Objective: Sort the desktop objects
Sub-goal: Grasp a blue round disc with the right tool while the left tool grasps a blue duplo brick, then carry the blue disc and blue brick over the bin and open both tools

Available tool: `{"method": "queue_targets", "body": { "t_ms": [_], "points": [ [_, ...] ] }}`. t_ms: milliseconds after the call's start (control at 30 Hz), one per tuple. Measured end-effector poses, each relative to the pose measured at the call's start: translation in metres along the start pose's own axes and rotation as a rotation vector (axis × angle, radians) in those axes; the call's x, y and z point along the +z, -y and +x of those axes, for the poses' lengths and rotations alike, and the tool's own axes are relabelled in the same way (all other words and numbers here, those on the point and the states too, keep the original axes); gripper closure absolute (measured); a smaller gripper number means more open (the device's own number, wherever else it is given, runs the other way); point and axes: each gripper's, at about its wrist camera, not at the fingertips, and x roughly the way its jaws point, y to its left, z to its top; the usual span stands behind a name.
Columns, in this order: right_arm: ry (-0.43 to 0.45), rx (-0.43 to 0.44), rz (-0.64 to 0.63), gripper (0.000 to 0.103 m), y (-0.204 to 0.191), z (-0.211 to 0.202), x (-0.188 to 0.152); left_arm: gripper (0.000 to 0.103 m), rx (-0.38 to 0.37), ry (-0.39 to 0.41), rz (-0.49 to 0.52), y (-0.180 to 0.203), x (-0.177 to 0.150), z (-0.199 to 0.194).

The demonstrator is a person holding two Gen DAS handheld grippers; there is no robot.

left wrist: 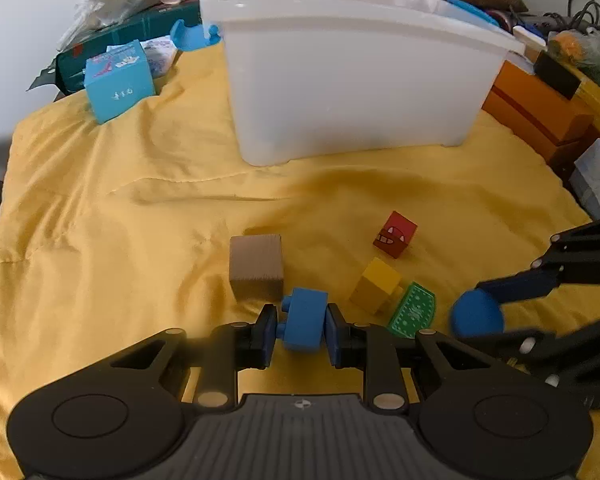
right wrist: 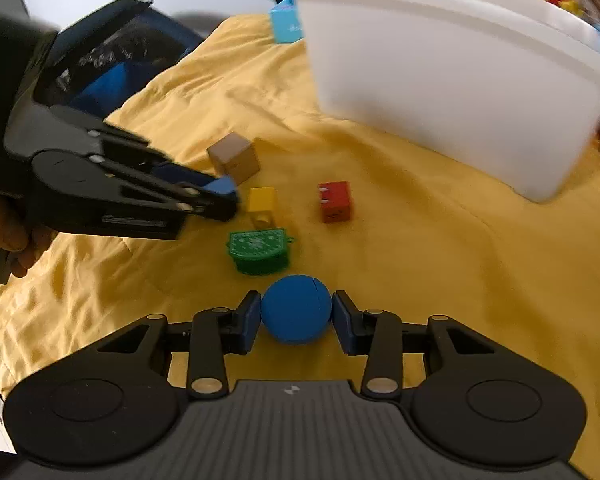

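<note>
1. Left wrist view: the left gripper [left wrist: 303, 326], lower centre, is closed on a blue block [left wrist: 304, 322], apparently to carry it to the bin [left wrist: 340, 92] at upper centre.
2. Right wrist view: the right gripper [right wrist: 296, 316], lower centre, clamps a blue ball [right wrist: 296, 309] just clear of the yellow cloth [right wrist: 420, 260], likely bin-bound too.
3. Brown [left wrist: 256, 266], yellow [left wrist: 376, 284], red [left wrist: 395, 234] and green [left wrist: 412, 311] pieces lie unsorted mid-frame.

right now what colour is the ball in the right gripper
Blue; the ball shows best in the right wrist view.
</note>
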Motion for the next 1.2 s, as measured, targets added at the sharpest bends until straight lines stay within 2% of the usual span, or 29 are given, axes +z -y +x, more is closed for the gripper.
{"method": "queue_targets", "body": {
  "t_ms": [133,300,533,700,933,1200],
  "points": [
    [0.037,0.001,0.050,0.060,0.014,-0.021,-0.001,0.075,-0.009,0.023,-0.012,-0.004,-0.001,-0.018],
    [0.133,-0.003,0.122,0.060,0.032,-0.053,0.016,0.075,-0.035,0.079,-0.048,-0.008,0.015,-0.049],
    [0.246,-0.029,0.172,0.060,0.057,-0.088,0.061,0.074,-0.073,0.163,-0.075,-0.006,0.063,-0.081],
    [0.285,-0.063,0.186,0.060,0.077,-0.102,0.099,0.074,-0.077,0.206,-0.075,-0.005,0.108,-0.088],
    [0.269,-0.083,0.260,0.060,0.109,-0.106,0.140,0.074,-0.091,0.209,-0.076,-0.011,0.165,-0.085],
    [0.181,-0.098,0.301,0.060,0.133,-0.094,0.166,0.074,-0.081,0.092,-0.077,-0.013,0.208,-0.054]
  ]
}}
